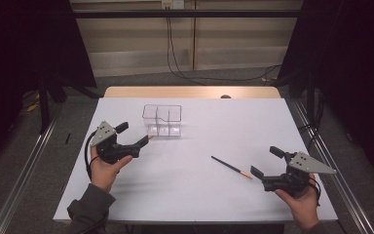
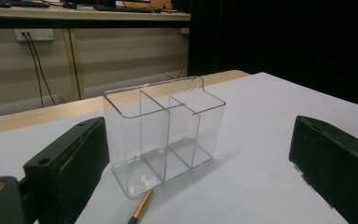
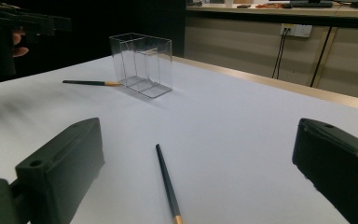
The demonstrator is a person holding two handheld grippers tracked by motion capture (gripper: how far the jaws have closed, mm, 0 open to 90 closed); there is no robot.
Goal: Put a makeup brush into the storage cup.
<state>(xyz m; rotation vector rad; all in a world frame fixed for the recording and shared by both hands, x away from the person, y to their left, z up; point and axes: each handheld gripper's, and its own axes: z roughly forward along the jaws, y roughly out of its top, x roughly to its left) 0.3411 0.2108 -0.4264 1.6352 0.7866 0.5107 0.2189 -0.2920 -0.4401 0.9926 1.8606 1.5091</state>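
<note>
A clear acrylic organizer (image 1: pixel 161 121) with several compartments stands upright on the white table, left of centre and towards the back. My left gripper (image 1: pixel 132 135) is open and empty just to its left; the organizer (image 2: pixel 165 135) stands close ahead between the jaws. A thin black pen's gold end (image 1: pixel 150 138) pokes out by the organizer's near left corner (image 2: pixel 141 207). Another black pen (image 1: pixel 231 167) with a gold end lies to the right. My right gripper (image 1: pixel 267 161) is open beside that end, and the pen (image 3: pixel 167 184) lies between its jaws. Farther off are the organizer (image 3: pixel 142 63) and the other pen (image 3: pixel 91 83).
The white table top (image 1: pixel 199 195) has a wooden strip (image 1: pixel 190 92) along its far edge, with a small dark object (image 1: pixel 225 97) on it. Metal rails run along the floor on both sides. Cables hang down the back wall.
</note>
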